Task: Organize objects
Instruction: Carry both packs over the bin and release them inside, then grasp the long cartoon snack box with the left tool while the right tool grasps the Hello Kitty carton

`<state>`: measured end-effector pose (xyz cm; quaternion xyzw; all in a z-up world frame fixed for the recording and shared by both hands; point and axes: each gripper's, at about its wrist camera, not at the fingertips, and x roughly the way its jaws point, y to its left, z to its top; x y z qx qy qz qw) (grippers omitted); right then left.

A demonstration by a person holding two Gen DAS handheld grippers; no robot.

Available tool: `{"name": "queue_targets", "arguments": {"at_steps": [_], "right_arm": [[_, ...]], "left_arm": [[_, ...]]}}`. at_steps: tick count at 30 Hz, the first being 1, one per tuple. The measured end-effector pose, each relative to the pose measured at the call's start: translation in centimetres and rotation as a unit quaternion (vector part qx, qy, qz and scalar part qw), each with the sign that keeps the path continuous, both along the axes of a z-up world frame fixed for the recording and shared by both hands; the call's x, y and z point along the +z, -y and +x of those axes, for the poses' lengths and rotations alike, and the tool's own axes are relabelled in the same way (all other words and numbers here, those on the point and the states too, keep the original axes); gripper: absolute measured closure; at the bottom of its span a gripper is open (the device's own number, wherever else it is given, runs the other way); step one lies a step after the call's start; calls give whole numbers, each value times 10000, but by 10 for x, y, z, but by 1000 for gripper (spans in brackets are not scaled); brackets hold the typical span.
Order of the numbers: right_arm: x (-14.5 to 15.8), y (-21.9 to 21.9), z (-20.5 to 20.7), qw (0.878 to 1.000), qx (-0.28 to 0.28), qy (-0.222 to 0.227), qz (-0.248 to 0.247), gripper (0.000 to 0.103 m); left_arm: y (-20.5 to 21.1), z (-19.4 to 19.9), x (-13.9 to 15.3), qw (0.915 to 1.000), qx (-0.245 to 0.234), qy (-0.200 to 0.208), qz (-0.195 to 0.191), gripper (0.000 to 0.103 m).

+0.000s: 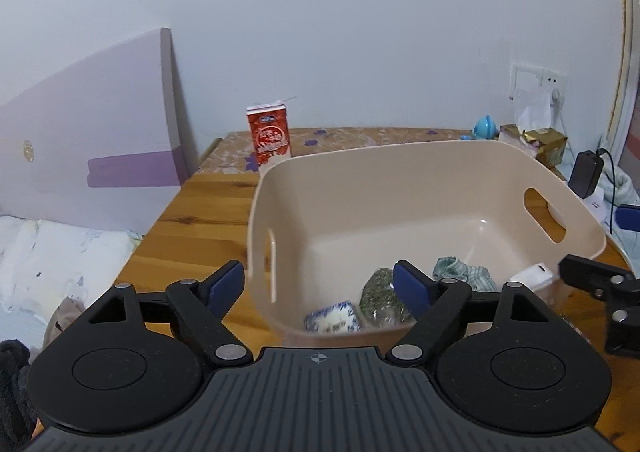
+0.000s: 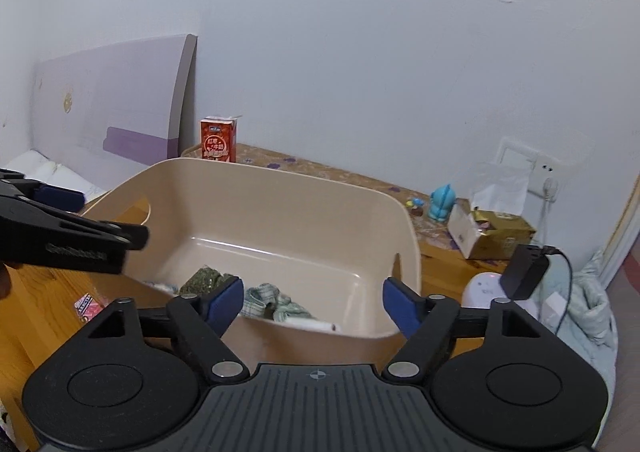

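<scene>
Both tools hang spread and empty at the near rim of the beige bin [image 1: 420, 164], the left tool [image 1: 320, 288] nearer than the right tool [image 2: 314, 302] to the red milk carton [image 1: 271, 138], which stands upright on the surface beyond the bin's far left corner.

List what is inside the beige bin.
The beige bin holds a blue-patterned packet, a green bag, a checked cloth and something white. The near wall hides anything beneath them.
</scene>
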<state>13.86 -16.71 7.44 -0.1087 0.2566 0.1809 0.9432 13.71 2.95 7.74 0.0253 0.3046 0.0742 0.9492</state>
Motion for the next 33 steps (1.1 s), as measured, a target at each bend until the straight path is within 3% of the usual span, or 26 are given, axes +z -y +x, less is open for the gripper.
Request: {"name": "queue_targets", "arguments": {"at_steps": [6, 13, 26, 33], "right_arm": [[-4, 18, -16, 9999, -108, -37, 23, 9], [-32, 35, -27, 9988, -299, -350, -145, 6], [-86, 44, -16, 9940, -438, -951, -324, 5], [-103, 38, -4, 9924, -347, -1138, -325, 5]], "left_arm": [[-13, -27, 0, 10000, -11, -41, -34, 19], [-31, -42, -19, 9993, -169, -309, -99, 18], [-50, -11, -79, 9951, -576, -796, -94, 18], [-57, 3, -94, 9915, -944, -786, -438, 12]]}}
